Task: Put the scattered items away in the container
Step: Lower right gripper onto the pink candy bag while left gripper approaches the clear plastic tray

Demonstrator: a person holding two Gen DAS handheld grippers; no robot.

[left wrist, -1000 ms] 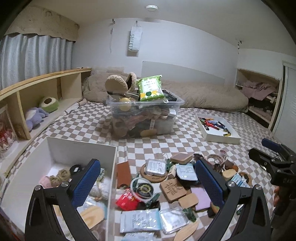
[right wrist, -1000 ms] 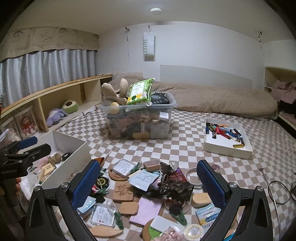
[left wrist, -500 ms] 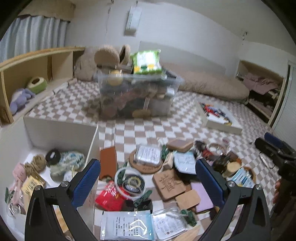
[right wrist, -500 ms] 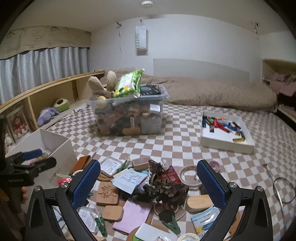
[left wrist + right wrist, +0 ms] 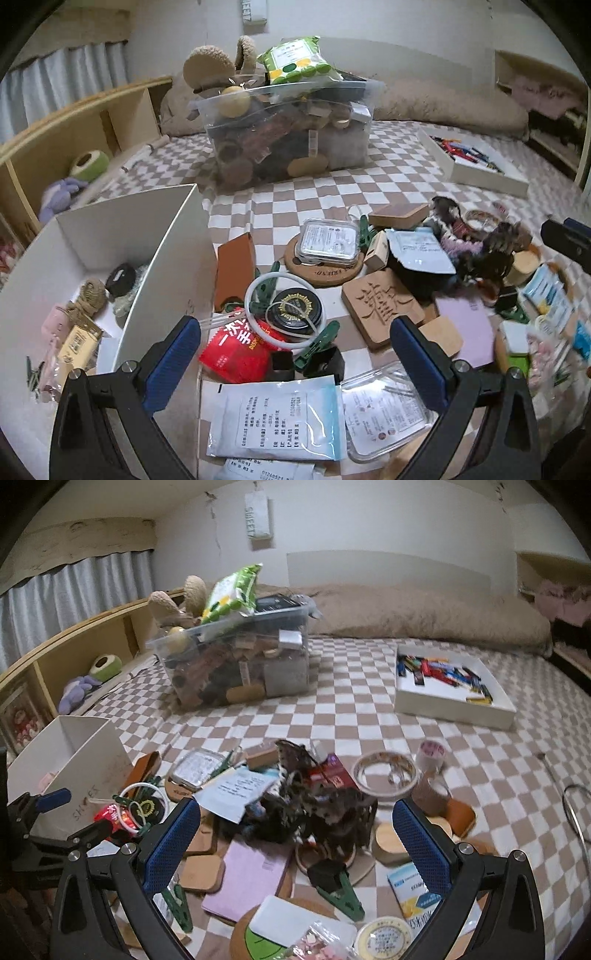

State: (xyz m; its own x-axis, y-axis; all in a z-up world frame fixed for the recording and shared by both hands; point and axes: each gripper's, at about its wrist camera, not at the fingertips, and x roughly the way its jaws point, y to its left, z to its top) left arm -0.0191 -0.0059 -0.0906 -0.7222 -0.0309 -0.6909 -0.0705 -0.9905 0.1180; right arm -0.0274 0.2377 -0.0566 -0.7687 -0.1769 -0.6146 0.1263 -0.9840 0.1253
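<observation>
Overhead, both the left gripper point(image 5: 295, 354) and the right gripper point(image 5: 295, 834) are held with fingers apart and empty above scattered clutter, with the white box point(image 5: 162, 254) seen at nine o'clock.

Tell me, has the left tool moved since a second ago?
Yes. The left tool has dipped down and forward toward the clutter: the clear storage bin now sits higher in its view, and the red packet lies between its open blue fingers.

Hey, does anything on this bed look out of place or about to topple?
Yes: the clear bin at the back is overfilled. A green packet lies tilted on its heaped contents, well above the rim, so it could slide off. Nearer, the loose pile beside the white box is unsorted.
</observation>
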